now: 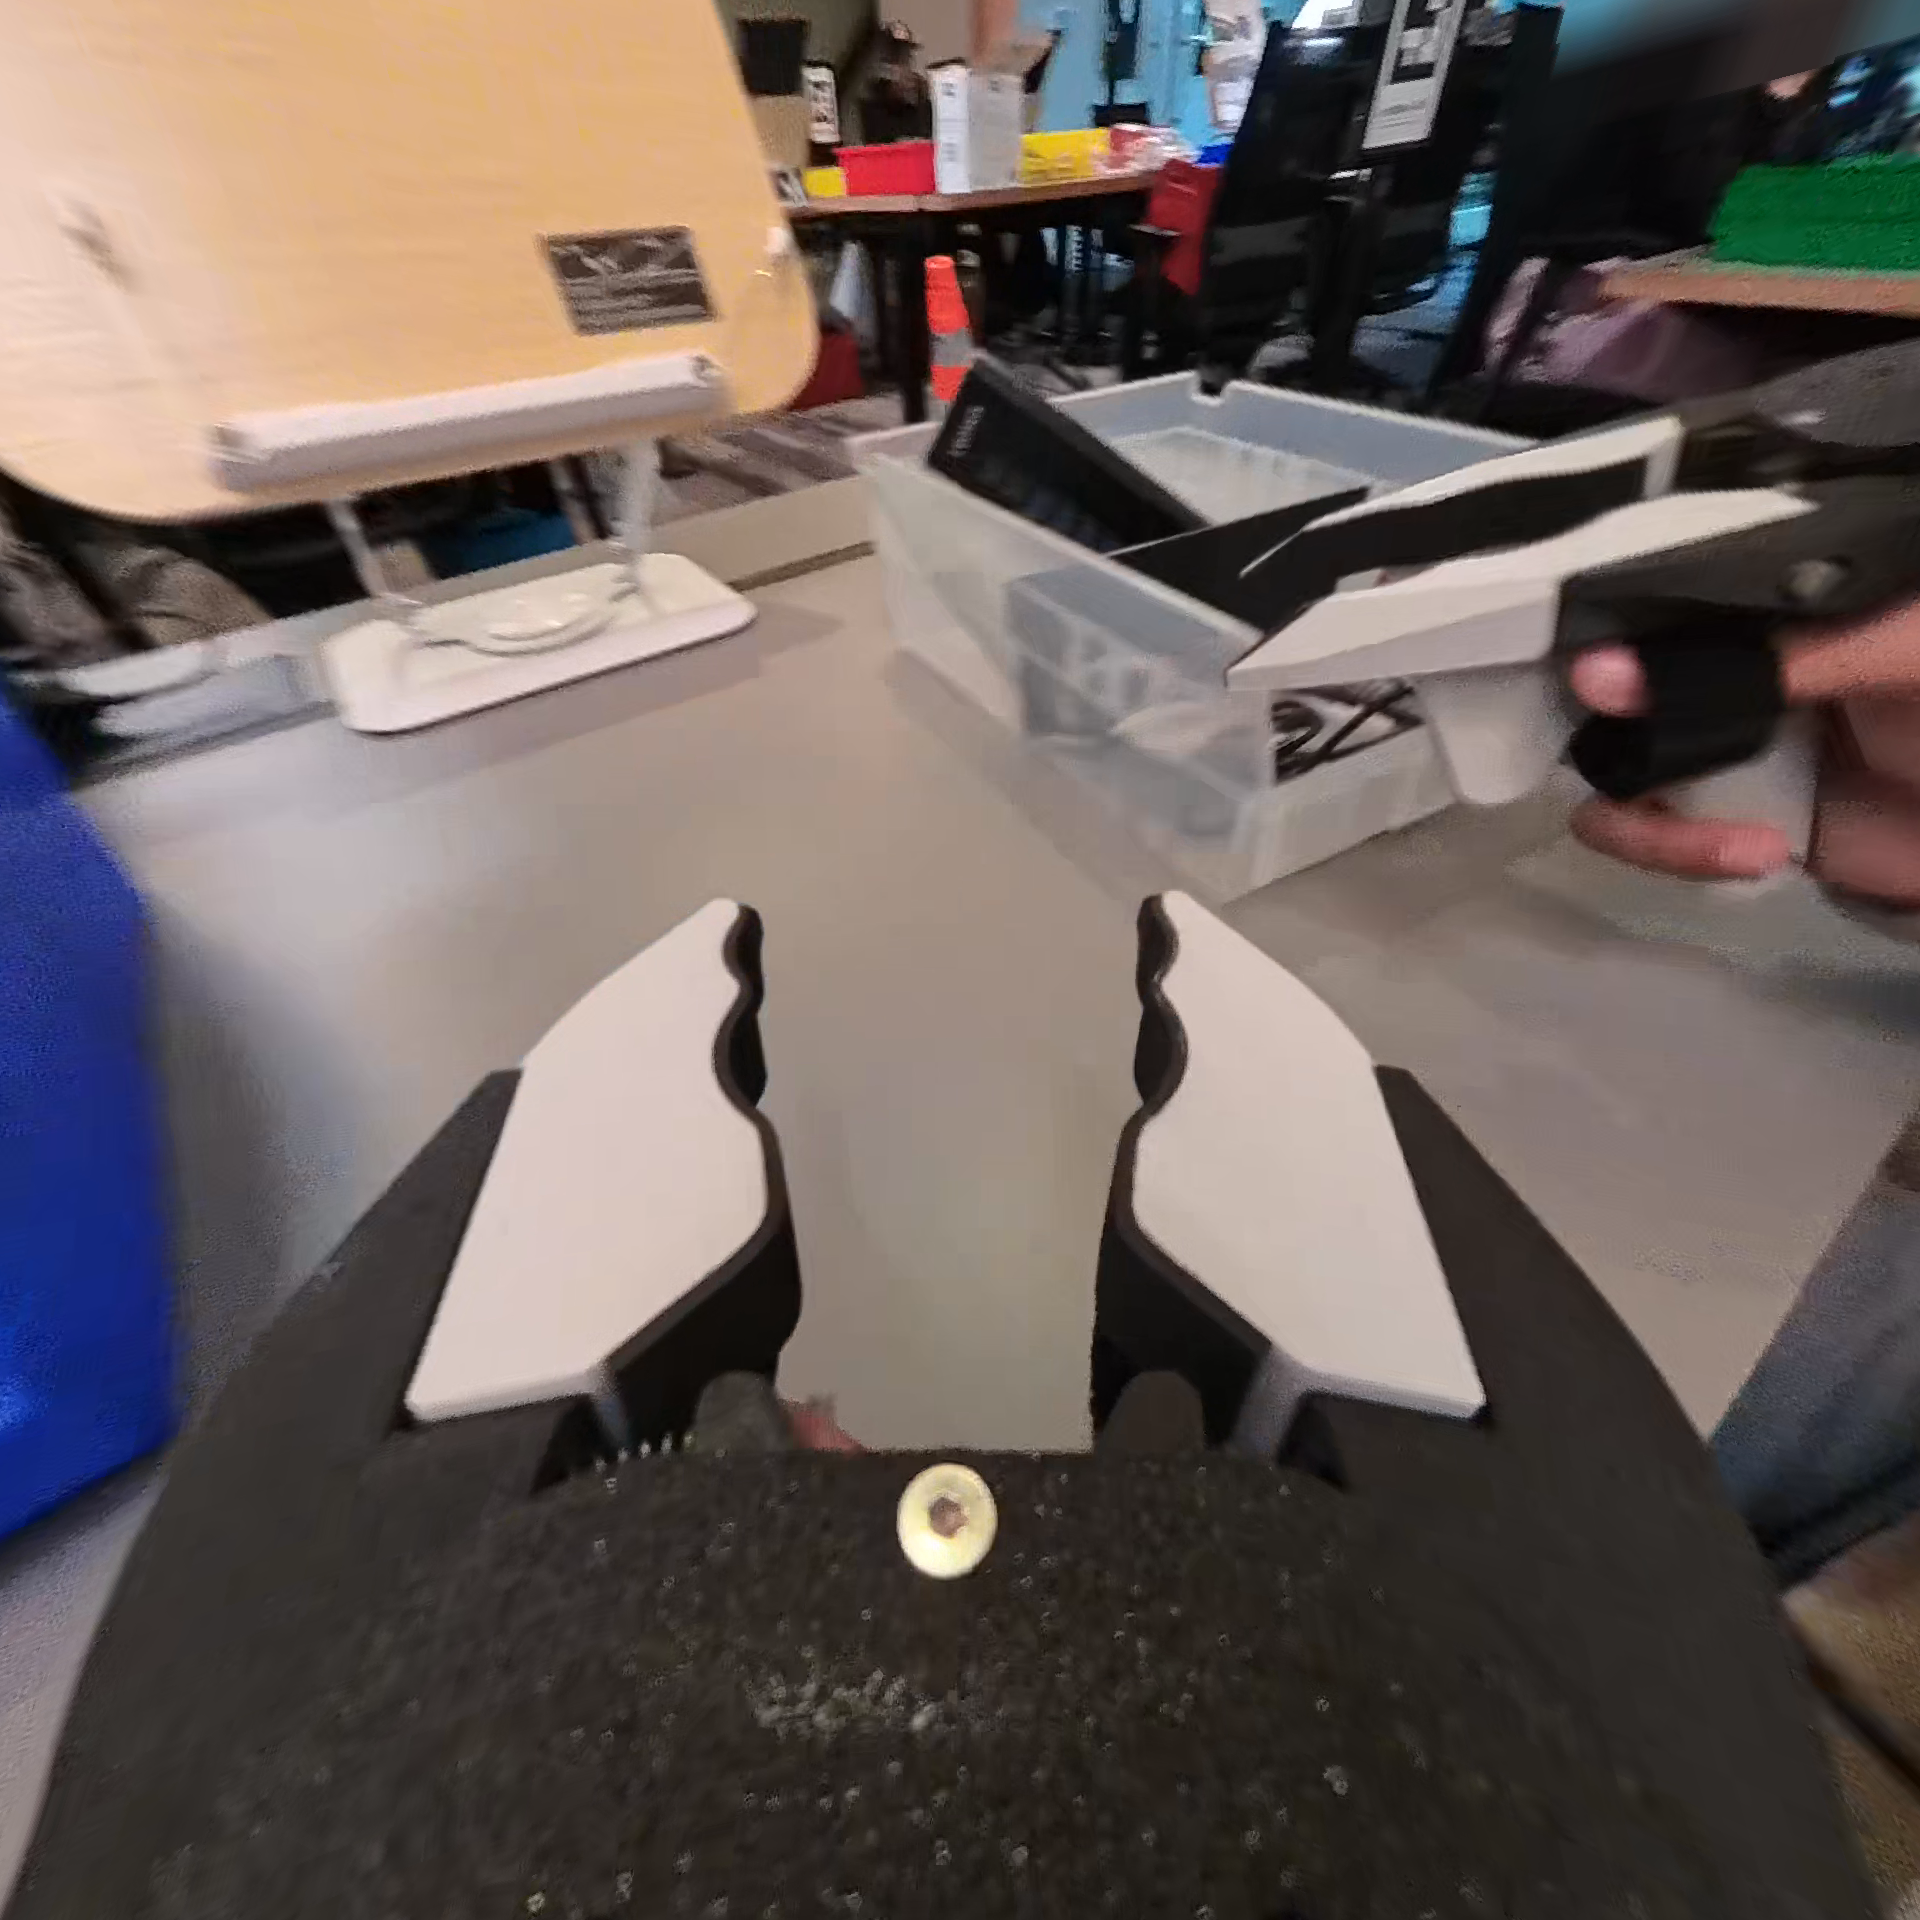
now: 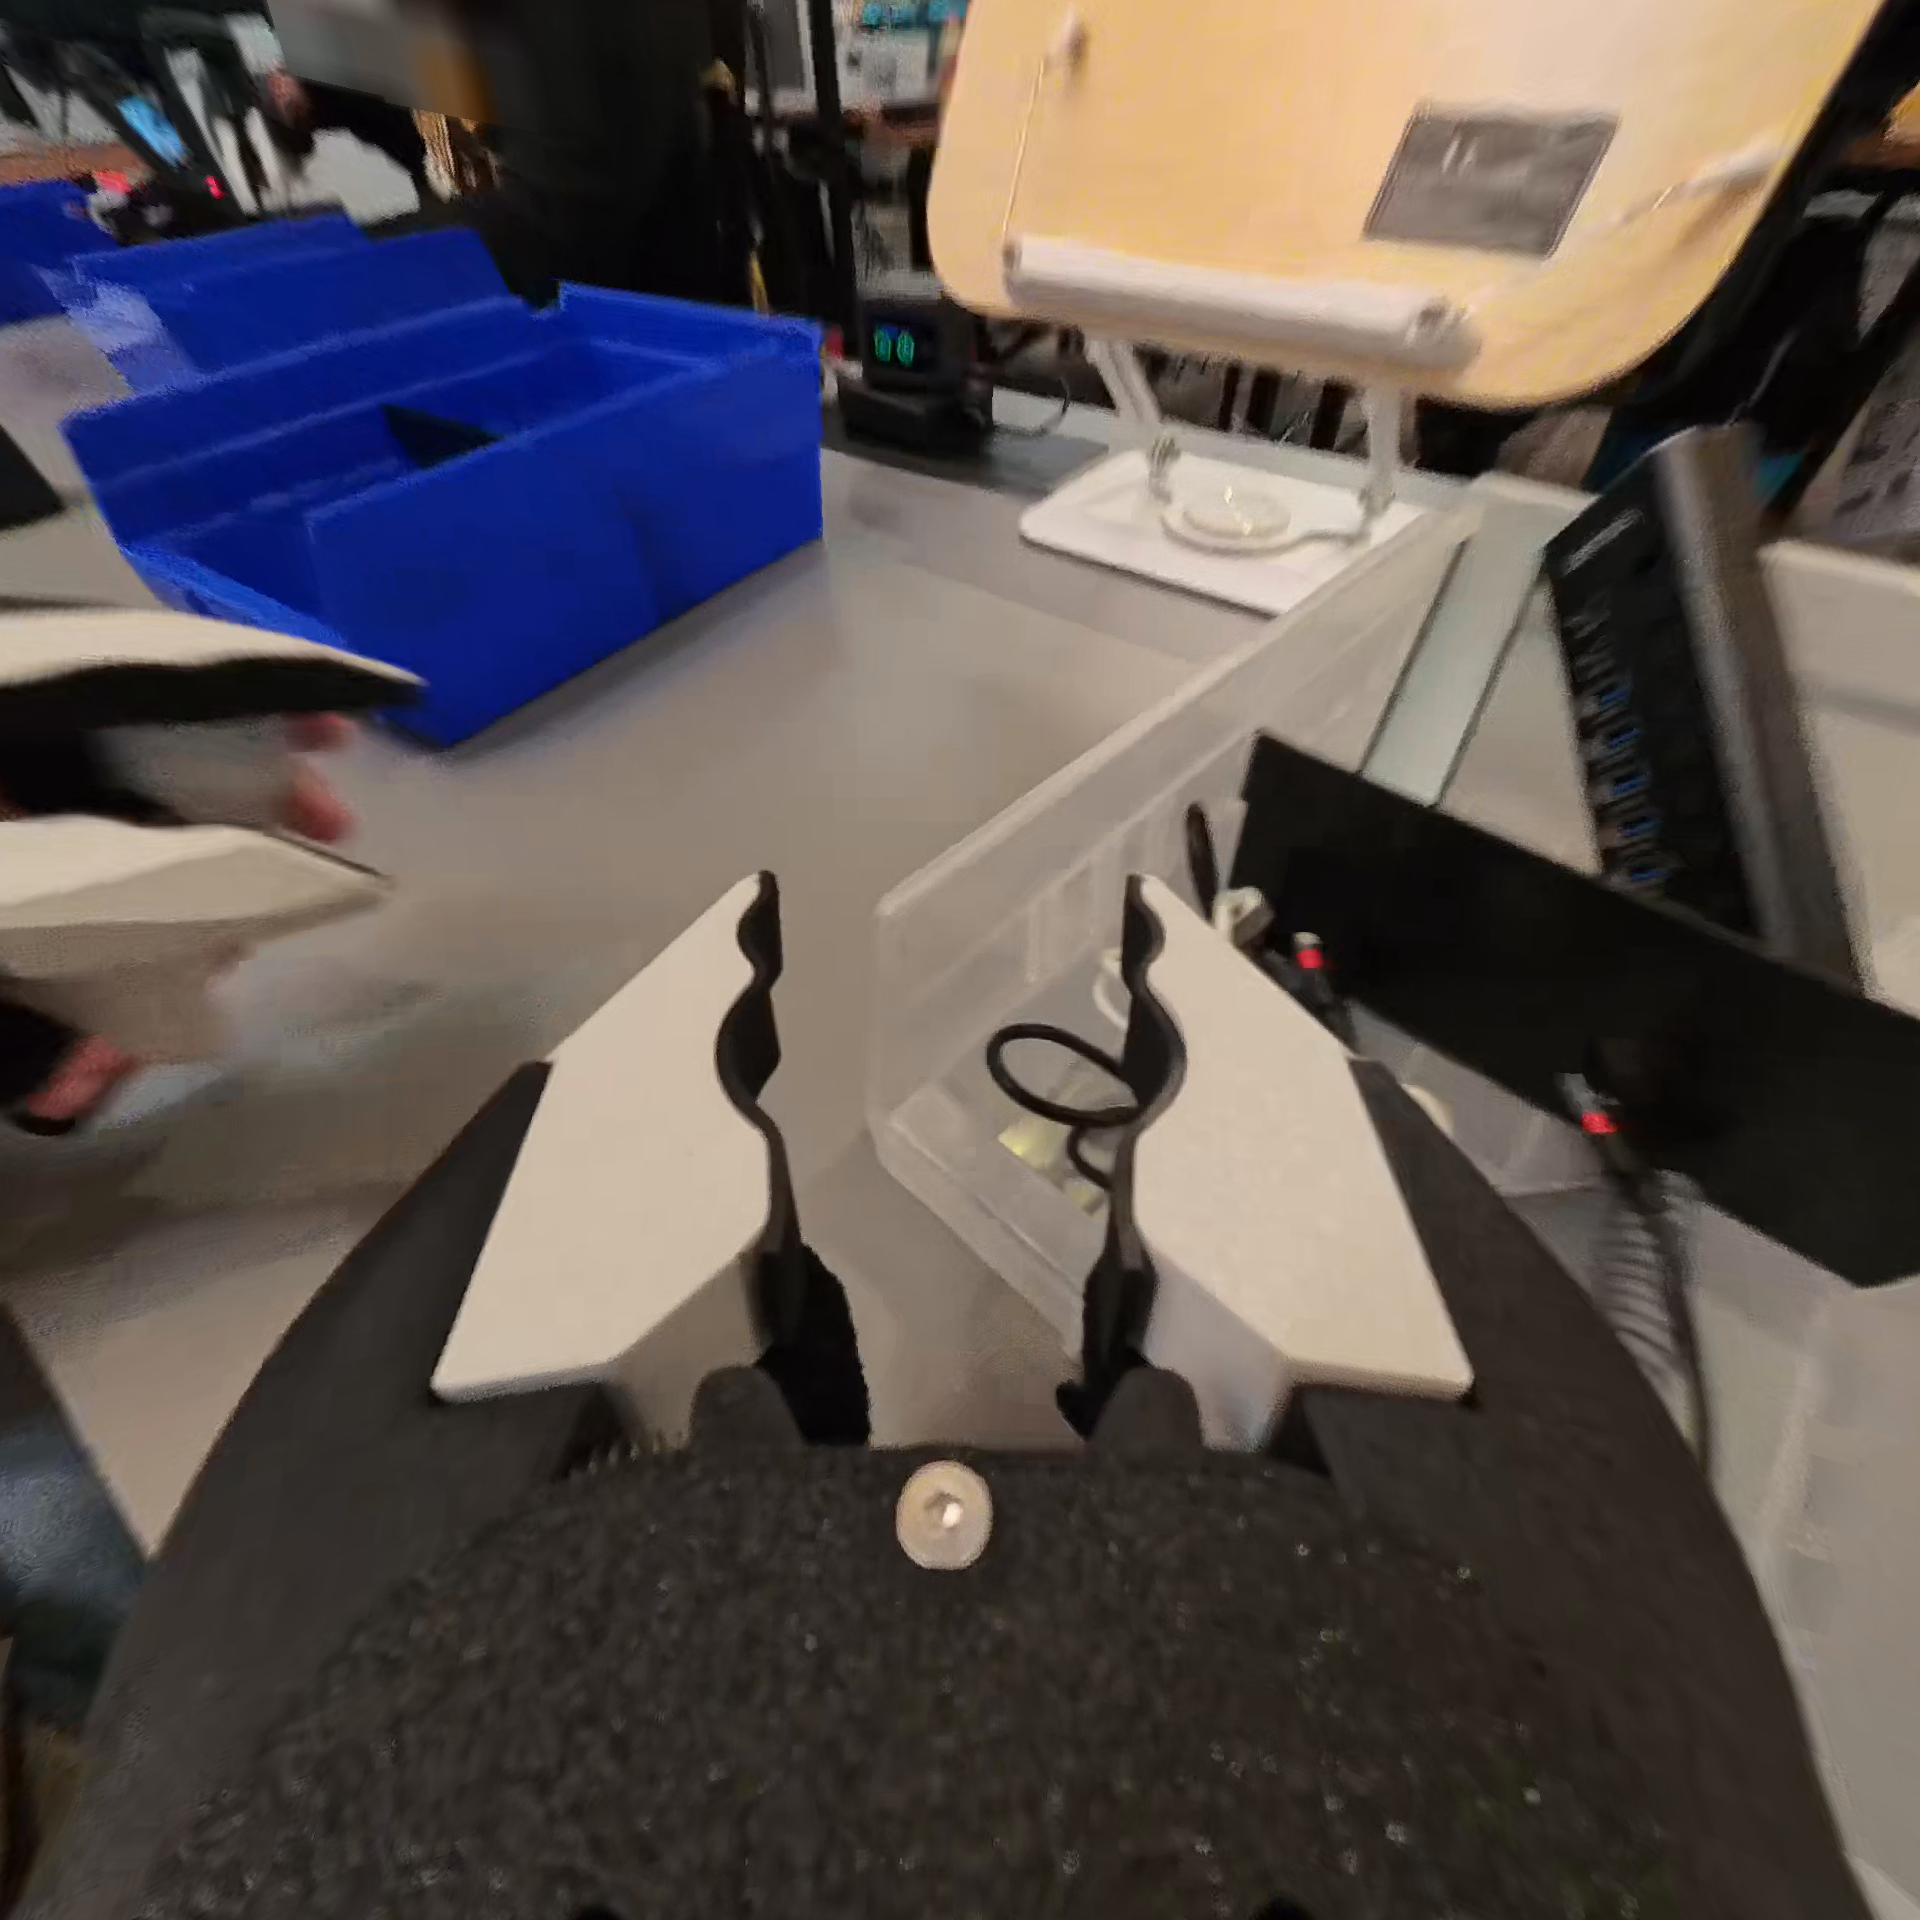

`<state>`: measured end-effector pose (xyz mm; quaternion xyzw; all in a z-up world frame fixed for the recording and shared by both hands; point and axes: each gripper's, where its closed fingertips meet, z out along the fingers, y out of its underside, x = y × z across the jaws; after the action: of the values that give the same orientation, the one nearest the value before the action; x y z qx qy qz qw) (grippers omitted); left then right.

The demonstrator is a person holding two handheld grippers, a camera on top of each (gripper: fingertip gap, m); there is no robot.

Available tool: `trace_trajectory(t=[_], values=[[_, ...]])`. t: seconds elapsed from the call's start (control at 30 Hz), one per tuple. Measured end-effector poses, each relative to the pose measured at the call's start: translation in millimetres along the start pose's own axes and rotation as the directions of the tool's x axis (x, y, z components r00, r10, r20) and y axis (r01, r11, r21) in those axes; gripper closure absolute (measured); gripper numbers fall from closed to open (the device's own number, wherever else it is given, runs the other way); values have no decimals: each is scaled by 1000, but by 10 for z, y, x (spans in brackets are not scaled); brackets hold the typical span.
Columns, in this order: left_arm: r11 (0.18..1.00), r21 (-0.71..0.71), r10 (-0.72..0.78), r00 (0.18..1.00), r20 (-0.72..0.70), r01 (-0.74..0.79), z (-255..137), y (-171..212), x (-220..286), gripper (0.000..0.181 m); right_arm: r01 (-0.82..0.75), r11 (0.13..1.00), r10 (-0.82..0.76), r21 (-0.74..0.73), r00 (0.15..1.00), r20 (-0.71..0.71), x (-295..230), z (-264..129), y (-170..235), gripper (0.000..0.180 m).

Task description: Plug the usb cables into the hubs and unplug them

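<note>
A clear plastic bin (image 2: 1143, 769) on the grey table holds a black USB hub with blue ports (image 2: 1642, 707) leaning upright, a long flat black hub (image 2: 1558, 987), a looped black cable (image 2: 1049, 1070) and red-tipped plugs (image 2: 1309, 951). My right gripper (image 2: 951, 883) is open and empty above the bin's near corner. In the left wrist view the bin (image 1: 977, 623), the leaning hub (image 1: 1049, 468) and the right gripper (image 1: 1242, 623) show at right. My left gripper (image 1: 951, 914) is open and empty over bare table.
A blue divided bin (image 2: 468, 468) stands at the left, seen as a blue edge (image 1: 62, 1091) in the left wrist view. A tilted wooden board on a white stand (image 1: 540, 644) is at the back. A small device with a green display (image 2: 904, 348) sits behind.
</note>
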<state>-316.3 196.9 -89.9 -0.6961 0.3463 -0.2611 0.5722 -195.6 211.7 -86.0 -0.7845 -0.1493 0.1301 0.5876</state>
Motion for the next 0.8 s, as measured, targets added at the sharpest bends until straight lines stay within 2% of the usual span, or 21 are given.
trace_trajectory(t=[0.07, 0.17, 0.27, 0.3, 0.47, 0.53, 0.6, 0.63, 0.8], values=[[998, -19, -63, 996, -70, 62, 259, -31, 237, 110, 31, 994, -25, 103, 998, -58, 3, -275, -157, 114], [997, -31, -75, 990, -122, 72, 577, -84, 580, 105, 82, 983, -20, 165, 938, -346, 561, -717, -287, 121], [998, -38, -55, 997, -53, 53, 836, -99, 672, 109, 40, 984, 67, 174, 819, -570, 1172, -1144, -183, 130], [996, -65, -55, 998, -8, 55, 905, -63, 633, 117, -7, 989, 94, 146, 792, -603, 1287, -1211, -57, 129], [989, -134, -63, 997, 49, 69, 1080, 55, 538, 139, -213, 976, 197, 45, 776, -599, 1343, -1067, 540, 132], [985, -161, -54, 997, 53, 62, 1111, 93, 563, 154, -294, 956, 225, -27, 787, -575, 1313, -916, 729, 138], [985, -170, -24, 997, 75, 36, 1126, 95, 544, 162, -348, 937, 291, 21, 749, -595, 1356, -897, 726, 155], [984, -179, -5, 997, 80, 20, 1127, 97, 526, 166, -335, 942, 276, 34, 710, -648, 1428, -963, 715, 176], [989, -147, -20, 994, 107, 35, 1053, 81, 380, 171, -193, 981, 144, 5, 713, -687, 1267, -965, 558, 178]])
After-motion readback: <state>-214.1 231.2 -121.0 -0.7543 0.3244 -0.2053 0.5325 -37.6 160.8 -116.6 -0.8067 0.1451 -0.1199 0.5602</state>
